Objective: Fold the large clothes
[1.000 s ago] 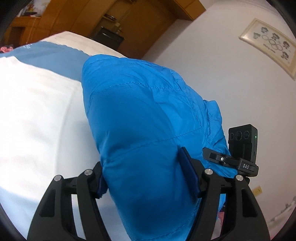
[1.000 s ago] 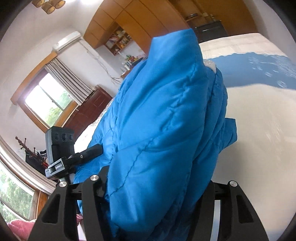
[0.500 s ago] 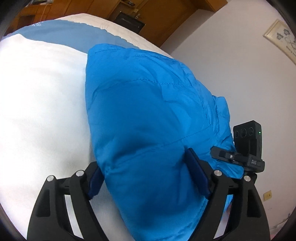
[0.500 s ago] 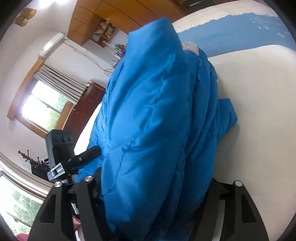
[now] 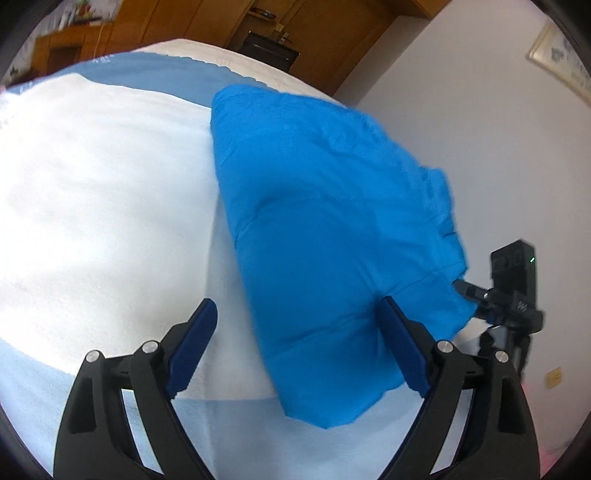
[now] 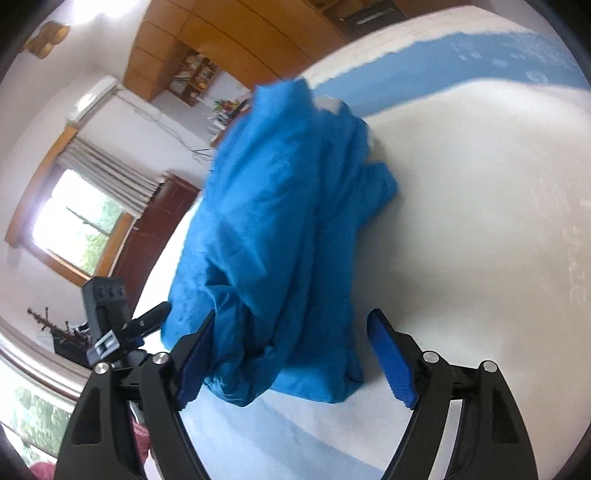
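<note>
Two grippers stood over one bright blue quilted padded jacket, folded into a bundle on the white and pale blue bedspread. Between the left gripper pads the jacket's near corner lay against the right-hand pad, clear of the other; its jaws had just been opening and gripped nothing. At the right gripper, cloth brushed the left pad only, jaws likewise just spread, released. Beyond stood wooden wardrobes and a curtained window.
</note>
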The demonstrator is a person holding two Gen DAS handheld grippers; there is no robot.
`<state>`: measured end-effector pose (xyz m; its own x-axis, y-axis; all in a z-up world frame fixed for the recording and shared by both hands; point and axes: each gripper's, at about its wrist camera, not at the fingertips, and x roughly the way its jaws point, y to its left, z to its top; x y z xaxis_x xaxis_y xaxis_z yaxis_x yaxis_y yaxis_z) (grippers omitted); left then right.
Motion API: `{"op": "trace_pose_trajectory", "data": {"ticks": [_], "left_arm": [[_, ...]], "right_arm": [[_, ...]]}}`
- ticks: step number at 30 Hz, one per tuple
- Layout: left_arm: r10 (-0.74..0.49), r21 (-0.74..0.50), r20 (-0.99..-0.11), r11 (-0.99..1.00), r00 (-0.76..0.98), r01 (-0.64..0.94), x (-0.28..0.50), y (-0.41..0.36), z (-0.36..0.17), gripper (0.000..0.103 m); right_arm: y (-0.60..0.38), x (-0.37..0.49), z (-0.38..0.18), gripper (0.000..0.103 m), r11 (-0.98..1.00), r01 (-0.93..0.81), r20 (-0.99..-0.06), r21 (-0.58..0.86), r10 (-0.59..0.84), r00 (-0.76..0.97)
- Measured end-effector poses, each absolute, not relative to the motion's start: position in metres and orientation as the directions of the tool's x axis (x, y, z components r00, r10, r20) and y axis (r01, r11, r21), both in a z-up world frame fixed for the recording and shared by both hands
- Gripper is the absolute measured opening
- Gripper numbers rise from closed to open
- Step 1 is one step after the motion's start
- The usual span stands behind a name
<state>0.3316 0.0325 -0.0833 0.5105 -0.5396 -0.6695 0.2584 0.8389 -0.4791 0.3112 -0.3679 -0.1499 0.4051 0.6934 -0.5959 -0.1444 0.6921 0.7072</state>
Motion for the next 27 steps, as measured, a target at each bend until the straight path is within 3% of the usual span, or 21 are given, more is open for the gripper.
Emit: {"op": "trace_pose_trajectory", "data": {"ticks": [8,10,12,14,20,27], "left_arm": [[-0.505,-0.471,-0.698,0.858,0.507,0.206,0.344,0.032,-0.082,0.091],[-0.471,-0.434,-0.709,0.878,0.524,0.202,0.339,0.03,-0.071,0.09],[-0.411,-0.367,-0.725,0.909,0.553,0.195,0.329,0.027,-0.059,0.092],[-0.355,-0.31,-0.735,0.934,0.578,0.179,0.32,0.024,-0.051,0.094],[-0.195,-0.183,-0.739,0.979,0.644,0.087,0.287,0.016,-0.042,0.096],[-0.146,-0.114,-0.733,0.989,0.664,0.092,0.257,0.004,-0.027,0.096]], "right_arm": [[-0.359,0.305,-0.126,0.079,0.741,-0.118,-0.635,0.661,0.636,0.439],[-0.359,0.286,-0.109,0.083,0.772,-0.115,-0.654,0.625,0.599,0.463],[-0.356,0.27,-0.093,0.096,0.826,-0.099,-0.693,0.555,0.524,0.495],[-0.356,0.253,-0.084,0.099,0.859,-0.117,-0.707,0.498,0.481,0.519],[-0.332,0.202,-0.063,0.099,0.915,-0.137,-0.755,0.379,0.391,0.527],[-0.315,0.161,-0.048,0.099,0.936,-0.139,-0.76,0.325,0.346,0.55]]}}
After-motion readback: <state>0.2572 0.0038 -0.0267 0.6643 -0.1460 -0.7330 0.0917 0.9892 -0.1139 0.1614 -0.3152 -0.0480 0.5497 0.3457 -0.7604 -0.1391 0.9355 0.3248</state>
